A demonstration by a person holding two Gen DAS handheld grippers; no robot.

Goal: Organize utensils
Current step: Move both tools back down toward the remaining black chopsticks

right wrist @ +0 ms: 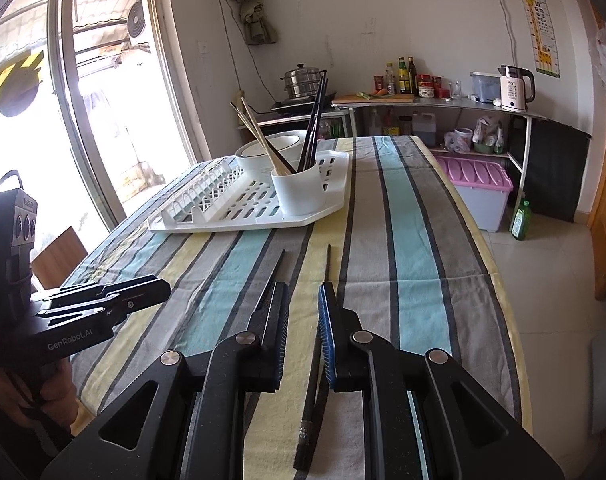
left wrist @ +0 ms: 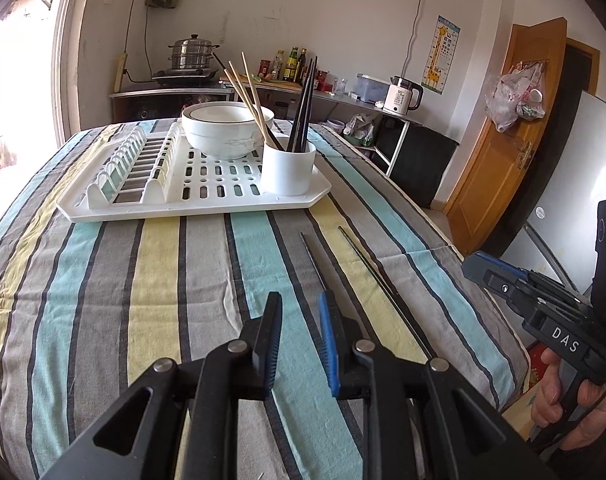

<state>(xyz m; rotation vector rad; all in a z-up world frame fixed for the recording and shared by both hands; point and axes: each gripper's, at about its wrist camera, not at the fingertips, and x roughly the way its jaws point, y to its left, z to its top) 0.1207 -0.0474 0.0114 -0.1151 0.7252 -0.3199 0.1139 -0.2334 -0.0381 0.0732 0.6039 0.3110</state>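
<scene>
Two black chopsticks lie loose on the striped tablecloth. The shorter-looking one (left wrist: 313, 260) runs up to the blue pad of my left gripper (left wrist: 300, 300), which is open and hangs just above the cloth. The longer chopstick (left wrist: 383, 288) lies to its right. In the right wrist view that chopstick (right wrist: 317, 352) passes between the fingers of my open right gripper (right wrist: 303, 288) without touching the pads. The other chopstick (right wrist: 277, 268) disappears behind its left finger. A white cup (left wrist: 289, 168) (right wrist: 301, 192) on the drying rack holds several black and wooden chopsticks.
The white drying rack (left wrist: 183, 208) (right wrist: 303, 220) also carries a white bowl (left wrist: 223, 132). The table's right edge (right wrist: 499, 280) drops to a tiled floor with a pink-lidded box (right wrist: 479, 176) and a green bottle (right wrist: 520, 220). A kitchen counter stands behind.
</scene>
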